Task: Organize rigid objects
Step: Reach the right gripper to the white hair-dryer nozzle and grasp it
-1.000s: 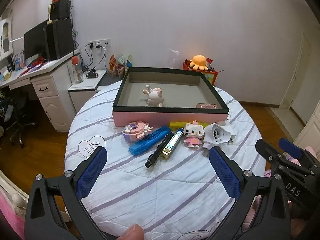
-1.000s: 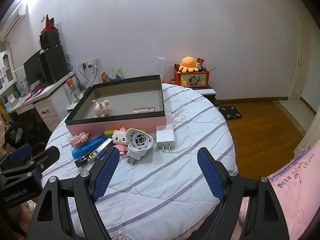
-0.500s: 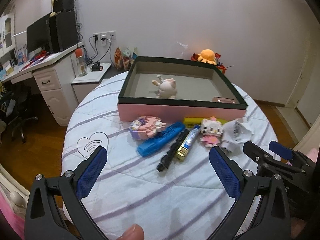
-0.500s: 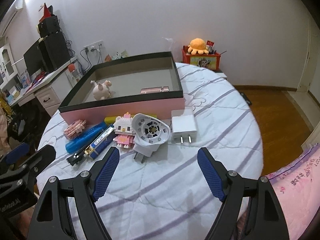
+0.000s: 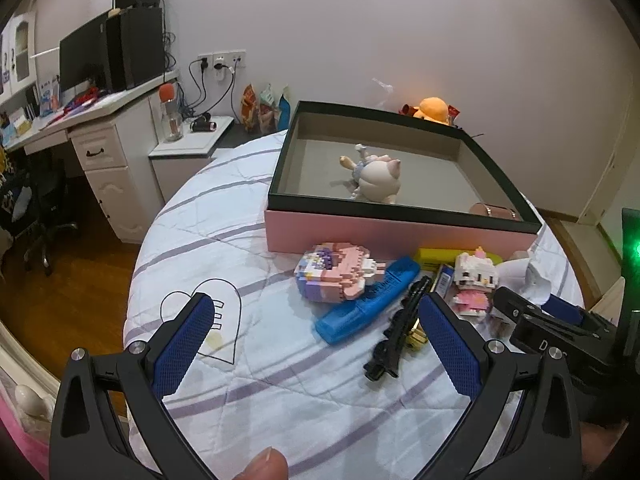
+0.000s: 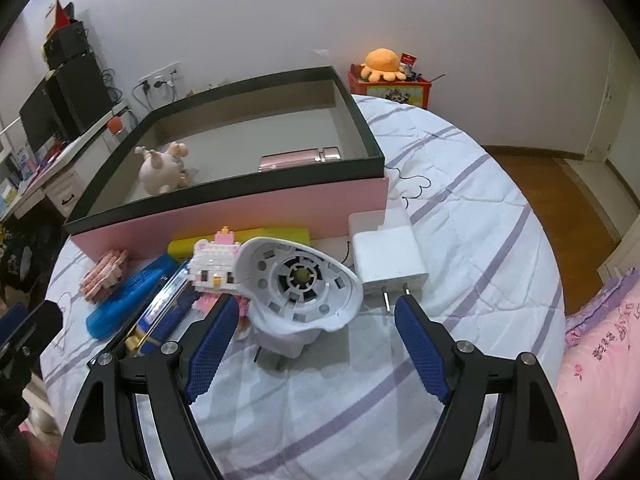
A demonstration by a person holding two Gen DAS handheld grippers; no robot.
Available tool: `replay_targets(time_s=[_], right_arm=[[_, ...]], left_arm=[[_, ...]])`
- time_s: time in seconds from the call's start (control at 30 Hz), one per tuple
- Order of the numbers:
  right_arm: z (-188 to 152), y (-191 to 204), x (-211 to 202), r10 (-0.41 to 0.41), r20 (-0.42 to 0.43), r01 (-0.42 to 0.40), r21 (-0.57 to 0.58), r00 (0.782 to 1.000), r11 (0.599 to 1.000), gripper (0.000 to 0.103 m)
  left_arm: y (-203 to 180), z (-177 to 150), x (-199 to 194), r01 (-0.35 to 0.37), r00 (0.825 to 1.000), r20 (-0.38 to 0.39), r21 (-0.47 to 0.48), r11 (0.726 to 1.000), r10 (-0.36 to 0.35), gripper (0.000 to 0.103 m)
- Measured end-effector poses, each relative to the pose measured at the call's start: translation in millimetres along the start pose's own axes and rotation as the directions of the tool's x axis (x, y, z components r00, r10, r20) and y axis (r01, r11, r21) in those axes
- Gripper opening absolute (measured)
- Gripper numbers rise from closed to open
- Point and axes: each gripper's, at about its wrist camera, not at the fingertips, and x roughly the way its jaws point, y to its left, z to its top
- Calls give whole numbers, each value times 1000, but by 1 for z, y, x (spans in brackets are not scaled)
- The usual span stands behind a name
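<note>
A round table (image 5: 248, 380) covered in a white quilt with purple stripes carried a shallow pink box (image 5: 384, 232) with a dark rim, and a row of small rigid objects lay along the box's near wall. Inside the box a pale pig-like figurine (image 5: 378, 180) lay on its side toward the left, and a rose-gold rectangular item (image 6: 298, 158) rested near the right wall.

The left gripper (image 5: 316, 344) hovered above the quilt with its blue-padded fingers (image 5: 182, 344) spread wide and nothing between them. Just ahead of it lay a pink and purple brick figure (image 5: 334, 276), touching a blue case (image 5: 368, 300) that ran diagonally. Beside the case sat a black hair clip (image 5: 400, 328), a navy and gold harmonica (image 6: 164, 308), a yellow bar (image 6: 240, 236) against the box wall, and a white and pink brick cat (image 5: 476, 280).

The right gripper (image 6: 316, 332) was also wide open and empty, its fingers (image 6: 212, 340) flanking, without touching, a white oval plug adapter (image 6: 300, 280) that leaned against the brick cat. A white charger block (image 6: 386, 252) lay just right of the adapter, prongs pointing toward the gripper.

An orange plush octopus (image 6: 382, 64) sat on a red box beyond the table.
</note>
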Motion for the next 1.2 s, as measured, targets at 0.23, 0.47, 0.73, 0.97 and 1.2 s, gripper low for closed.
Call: replay_targets(time_s=[0.23, 0.47, 0.73, 0.97, 1.2], right_arm=[[-2, -3, 8, 10, 4, -10, 23, 1000, 1000, 75], [-4, -5, 2, 30, 22, -31, 34, 999, 999, 60], [0, -5, 8, 6, 17, -7, 47, 1000, 999, 59], [4, -4, 10, -2, 37, -1, 68, 999, 998, 58], [5, -3, 13, -10, 27, 8, 55, 1000, 998, 64]], left_arm=[[-1, -2, 10, 12, 1000, -23, 1, 1000, -12, 103], [-5, -3, 7, 13, 1000, -22, 14, 1000, -13, 103], [-9, -3, 5, 12, 1000, -23, 23, 1000, -12, 103], [-10, -3, 3, 11, 1000, -23, 25, 1000, -10, 103], [-10, -4, 3, 15, 1000, -26, 28, 999, -14, 103]])
